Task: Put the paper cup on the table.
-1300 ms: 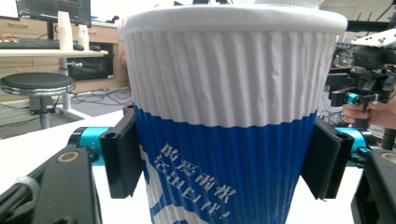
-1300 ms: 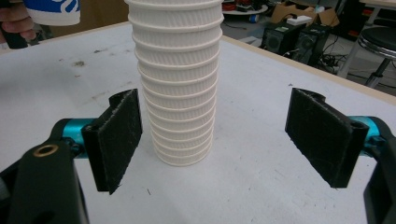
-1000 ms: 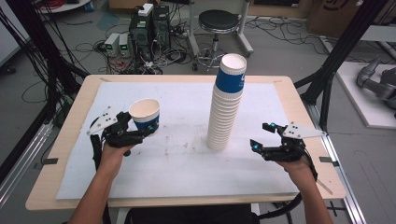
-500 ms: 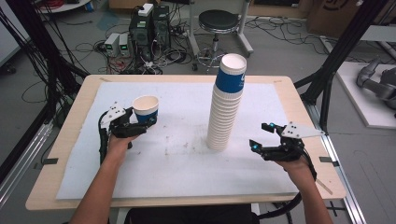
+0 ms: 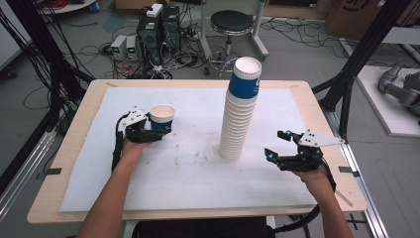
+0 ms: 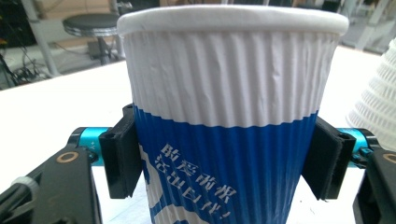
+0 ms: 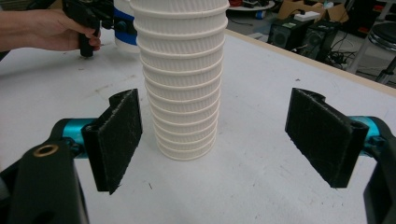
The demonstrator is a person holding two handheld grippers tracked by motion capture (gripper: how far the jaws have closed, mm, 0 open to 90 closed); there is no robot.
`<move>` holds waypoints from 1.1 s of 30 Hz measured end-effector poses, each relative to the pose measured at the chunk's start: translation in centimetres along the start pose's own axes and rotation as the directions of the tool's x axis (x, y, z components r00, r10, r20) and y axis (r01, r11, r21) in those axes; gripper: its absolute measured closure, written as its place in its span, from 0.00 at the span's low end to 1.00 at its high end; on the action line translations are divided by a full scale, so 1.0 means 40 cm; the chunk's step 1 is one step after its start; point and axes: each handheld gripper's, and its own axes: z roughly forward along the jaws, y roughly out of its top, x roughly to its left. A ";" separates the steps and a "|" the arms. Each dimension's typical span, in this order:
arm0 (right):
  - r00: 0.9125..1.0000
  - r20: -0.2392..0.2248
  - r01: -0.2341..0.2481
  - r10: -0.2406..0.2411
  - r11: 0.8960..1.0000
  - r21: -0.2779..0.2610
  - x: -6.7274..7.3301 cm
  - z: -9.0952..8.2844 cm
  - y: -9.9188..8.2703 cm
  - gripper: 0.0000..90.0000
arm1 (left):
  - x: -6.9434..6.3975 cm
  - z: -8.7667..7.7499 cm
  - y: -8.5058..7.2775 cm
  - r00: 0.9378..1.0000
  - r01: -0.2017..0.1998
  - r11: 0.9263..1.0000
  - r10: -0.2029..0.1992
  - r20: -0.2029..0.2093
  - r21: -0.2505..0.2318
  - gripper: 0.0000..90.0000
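Ribbed blue-and-white paper cup (image 6: 231,121) gripped by left gripper (image 5: 148,130), right gripper (image 5: 283,145) gaping, empty, near tapered cup stack (image 5: 238,106)

Even, diffuse overhead light; scene bright, no hard shadows. Soft shadow pools at the base of the cup stack (image 5: 236,119) on the white table (image 5: 198,183). High view slightly soft and grainy. In the left gripper view, the near cup (image 6: 231,116) is sharp, background stool and floor blurred. No glare.
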 end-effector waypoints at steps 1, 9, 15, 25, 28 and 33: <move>1.000 0.000 -0.003 0.003 1.000 -0.001 0.000 -0.001 0.000 0.21 | -0.001 0.007 -0.001 1.000 0.001 1.000 -0.001 0.005 0.011 0.29; 1.000 0.002 -0.004 0.004 1.000 -0.003 -0.004 -0.005 -0.001 0.21 | -0.010 0.030 -0.012 1.000 -0.007 0.995 0.007 0.001 0.099 0.28; 1.000 0.005 -0.005 0.005 1.000 0.000 -0.002 -0.008 -0.002 0.21 | -0.010 0.010 -0.005 1.000 0.025 0.988 -0.023 -0.014 0.152 0.28; 1.000 0.011 -0.001 0.001 1.000 0.007 -0.002 -0.001 -0.004 0.21 | -0.012 -0.017 -0.001 0.999 0.045 0.975 -0.041 -0.024 0.219 0.27; 1.000 0.010 0.001 -0.001 1.000 0.011 -0.002 -0.002 -0.004 0.21 | -0.011 -0.017 -0.002 0.998 0.065 0.974 -0.062 -0.021 0.216 0.26; 1.000 0.011 -0.004 0.004 1.000 0.009 -0.004 -0.004 -0.005 0.21 | -0.010 -0.017 -0.007 0.994 0.108 0.967 -0.109 -0.006 0.232 0.23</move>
